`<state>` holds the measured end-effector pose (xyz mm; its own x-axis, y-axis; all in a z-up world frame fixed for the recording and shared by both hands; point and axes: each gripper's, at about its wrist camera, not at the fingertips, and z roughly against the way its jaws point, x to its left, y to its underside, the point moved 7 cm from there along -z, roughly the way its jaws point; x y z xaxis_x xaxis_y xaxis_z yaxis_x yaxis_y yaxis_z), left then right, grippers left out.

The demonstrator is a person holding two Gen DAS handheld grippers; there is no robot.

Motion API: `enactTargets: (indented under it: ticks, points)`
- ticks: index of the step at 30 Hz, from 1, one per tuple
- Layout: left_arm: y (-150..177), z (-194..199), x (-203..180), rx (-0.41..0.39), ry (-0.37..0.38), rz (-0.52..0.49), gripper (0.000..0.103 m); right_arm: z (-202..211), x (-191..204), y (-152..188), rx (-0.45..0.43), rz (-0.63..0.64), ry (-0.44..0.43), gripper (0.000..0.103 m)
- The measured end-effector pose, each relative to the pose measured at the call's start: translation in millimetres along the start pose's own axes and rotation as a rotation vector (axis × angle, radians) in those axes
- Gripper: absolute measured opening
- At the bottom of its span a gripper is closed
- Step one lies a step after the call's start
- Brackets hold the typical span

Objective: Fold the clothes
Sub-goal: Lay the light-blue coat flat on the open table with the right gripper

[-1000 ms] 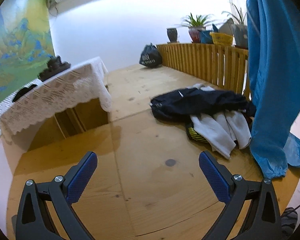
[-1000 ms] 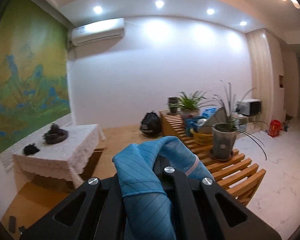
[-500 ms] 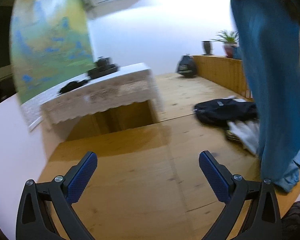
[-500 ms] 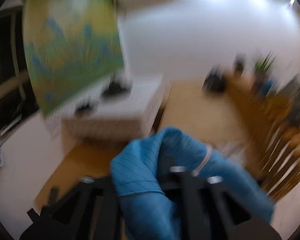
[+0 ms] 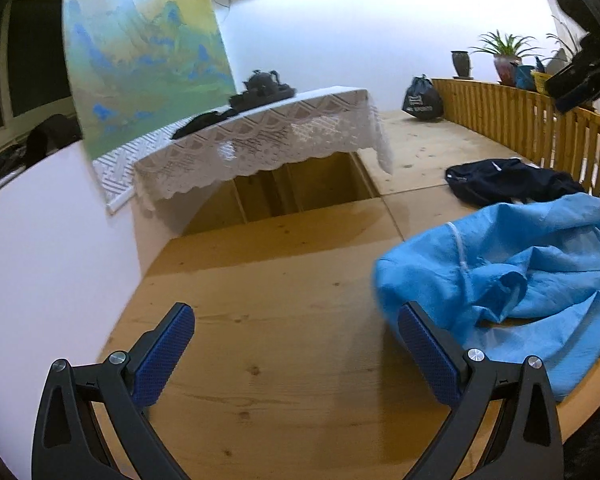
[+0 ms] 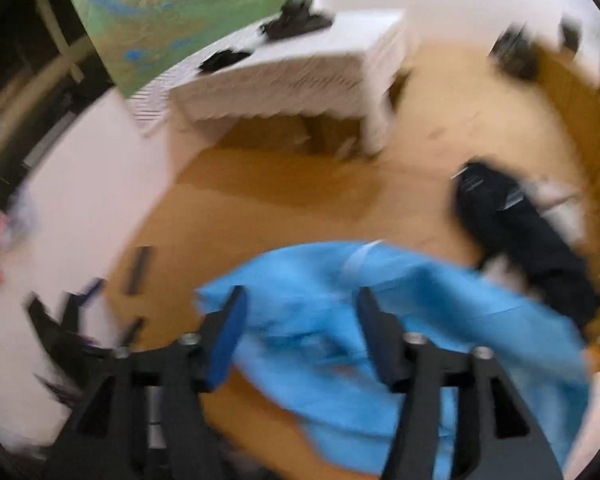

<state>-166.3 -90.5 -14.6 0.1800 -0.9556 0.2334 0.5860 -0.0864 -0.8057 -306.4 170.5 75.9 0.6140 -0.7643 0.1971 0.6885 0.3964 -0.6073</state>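
Blue garment (image 5: 512, 276) lies crumpled on the wooden floor (image 5: 284, 280); left jaws wide apart, empty; right jaws opening, gripping nothing.

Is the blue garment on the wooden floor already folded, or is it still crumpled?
Crumpled. The blue garment lies in a loose, wrinkled heap on the wooden floor, with no straight fold visible.

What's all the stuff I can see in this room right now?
Blue garment: one, bright blue, crumpled on the wooden platform.
Dark garment: one, navy, by the wooden railing.
Low table: one, white lace cloth, dark teapot on top.
Black bag: one, far corner.
Potted plants: a few, along the railing.
Landscape painting: one, green-blue, on the wall.
Left gripper: fingers open, empty.
Right gripper: fingers opening above the blue garment.
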Motion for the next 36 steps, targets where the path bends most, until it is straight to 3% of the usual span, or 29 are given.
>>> enactTargets:
  ticks: [3,7,11,15,18,21,28,33,34,36]
  points:
    - [6,-10,-23,0.02,0.038,-0.029,0.103,-3,-29,22,-0.007,0.007,0.101,0.069]
    - [10,-24,-55,0.04,0.079,-0.116,0.103,-45,-70,79,0.083,-0.054,0.121,0.069]
    - [9,-34,-76,0.039,0.104,-0.212,0.103,-96,-97,136,0.166,0.021,0.186,0.069]
    - [-1,-51,-89,0.032,0.118,-0.328,0.103,-120,-106,161,0.191,0.152,0.256,0.069]
    - [-10,-63,-93,0.023,0.142,-0.409,0.103,-122,-107,169,0.179,0.274,0.313,0.069]
    - [-12,-76,-90,0.014,0.134,-0.483,0.103,-121,-111,173,0.181,0.302,0.302,0.069]
    - [13,-100,-84,0.064,0.212,-0.611,0.103,-138,-128,176,0.196,0.18,0.204,0.069]
    - [9,-112,-92,0.078,0.215,-0.619,0.102,-159,-126,177,0.221,0.181,0.211,0.069]
    - [9,-118,-94,0.094,0.213,-0.616,0.101,-163,-126,177,0.225,0.184,0.214,0.069]
    - [11,-129,-98,0.132,0.23,-0.612,0.082,-162,-124,177,0.228,0.198,0.216,0.069]
